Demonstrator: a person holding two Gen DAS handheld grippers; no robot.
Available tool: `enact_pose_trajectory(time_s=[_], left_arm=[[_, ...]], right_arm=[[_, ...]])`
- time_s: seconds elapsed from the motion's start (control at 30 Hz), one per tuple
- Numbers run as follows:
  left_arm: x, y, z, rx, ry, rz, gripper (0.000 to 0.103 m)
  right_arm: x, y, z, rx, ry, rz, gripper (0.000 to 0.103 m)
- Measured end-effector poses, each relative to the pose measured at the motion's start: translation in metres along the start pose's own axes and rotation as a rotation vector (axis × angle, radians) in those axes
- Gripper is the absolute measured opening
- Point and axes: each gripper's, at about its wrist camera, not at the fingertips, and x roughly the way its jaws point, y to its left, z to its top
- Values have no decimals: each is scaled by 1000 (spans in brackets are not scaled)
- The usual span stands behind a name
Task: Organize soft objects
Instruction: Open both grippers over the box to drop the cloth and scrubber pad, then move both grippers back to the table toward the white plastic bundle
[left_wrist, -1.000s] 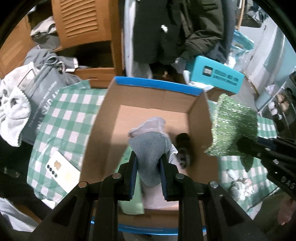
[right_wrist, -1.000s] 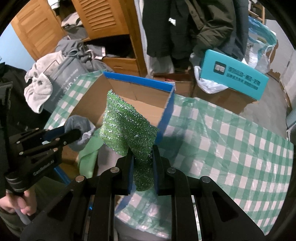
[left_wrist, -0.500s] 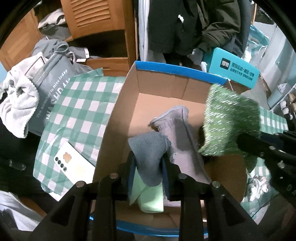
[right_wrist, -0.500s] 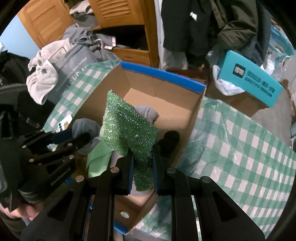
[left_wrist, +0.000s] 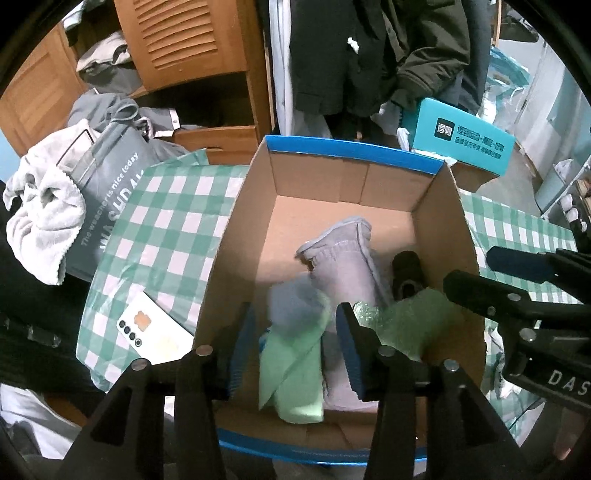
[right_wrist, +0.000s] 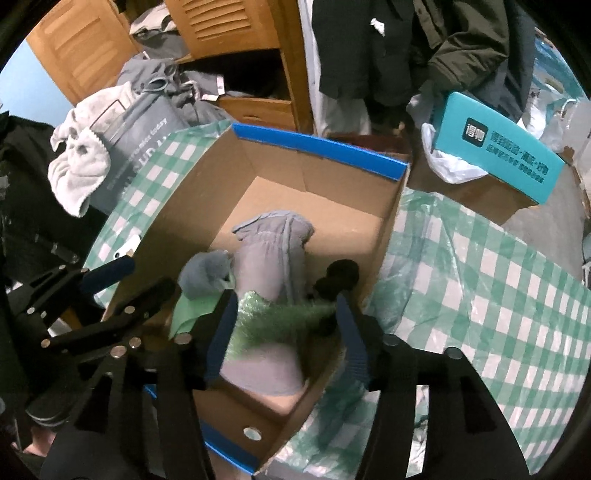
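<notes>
Both grippers had let go within the past second: the left gripper (left_wrist: 295, 343), earlier clamped on a grey cloth (left_wrist: 295, 302), and the right gripper (right_wrist: 282, 332), earlier clamped on a green scourer (right_wrist: 273, 321), hung over the box (left_wrist: 347, 155) with jaws spread wide and nothing between them. The grey cloth appeared blurred, resting on or just above a pale green cloth (left_wrist: 291, 373) at the box's near side. The scourer, also blurred, lay or was landing beside it toward the box's right wall, against a lilac garment (left_wrist: 347, 258) and near a small black item (left_wrist: 406, 273). The box stood on a green-checked counter (right_wrist: 480, 295), with a white phone (left_wrist: 155, 332) on the counter just left of the box. Judged from these views, two more soft items had gone into the box, and both grippers were free to fetch whatever remained; no further loose items could be picked out with certainty.
</notes>
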Motion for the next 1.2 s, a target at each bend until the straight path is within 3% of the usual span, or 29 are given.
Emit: enact_pose_trajectory(time_s=[0.53, 1.2], left_arm=[[-13, -33, 0, 72, -13, -31, 47], [-20, -101, -1, 200, -4, -82, 47]], right_arm=[[-25, -27, -17, 20, -36, -38, 63], [-57, -90, -60, 92, -48, -101, 63]])
